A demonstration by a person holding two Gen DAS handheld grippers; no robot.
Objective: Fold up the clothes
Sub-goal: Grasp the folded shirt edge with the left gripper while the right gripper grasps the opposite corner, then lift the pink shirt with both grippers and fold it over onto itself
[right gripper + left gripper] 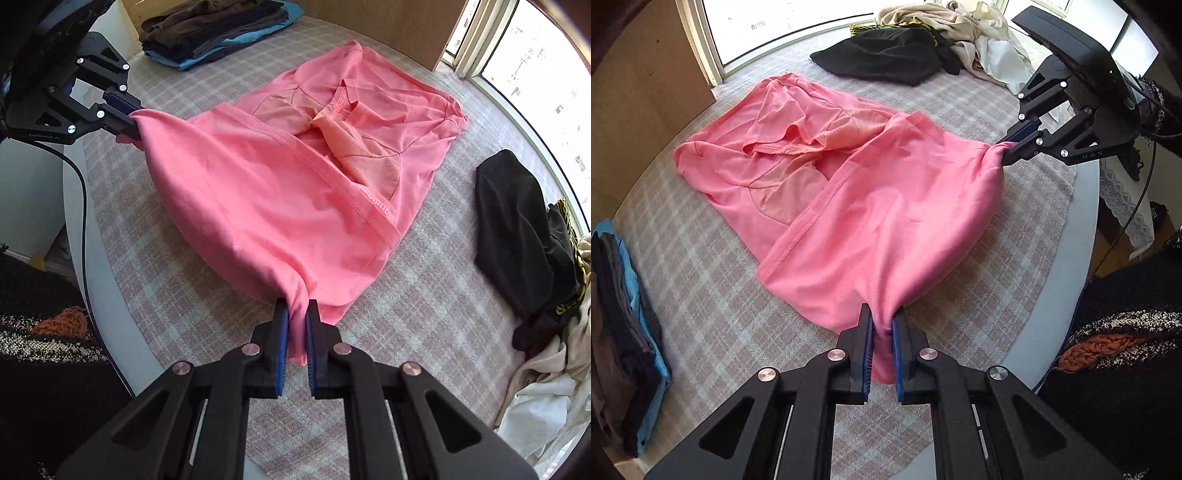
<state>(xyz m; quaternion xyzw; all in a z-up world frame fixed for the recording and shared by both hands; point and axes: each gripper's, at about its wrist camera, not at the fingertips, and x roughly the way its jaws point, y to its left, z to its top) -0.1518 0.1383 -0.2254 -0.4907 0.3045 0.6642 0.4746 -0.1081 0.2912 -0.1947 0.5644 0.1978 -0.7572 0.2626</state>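
Observation:
A pink shirt [820, 177] [295, 177] lies on the checked table cloth [701, 302], its near half lifted and folded over toward the far half. My left gripper [884, 317] is shut on one near corner of the shirt; it also shows at the upper left of the right wrist view as the left gripper [129, 122]. My right gripper [297, 314] is shut on the other near corner, and in the left wrist view the right gripper [1006, 146] pinches the bunched cloth at the right. The hem between them hangs just above the table.
A stack of folded dark and blue clothes [624, 332] [214, 33] sits at the table's side. A black garment [886, 55] [524, 236] and a heap of pale clothes [960, 33] [546, 387] lie by the window. A person's dark knitted sleeve [1126, 332] is at the table edge.

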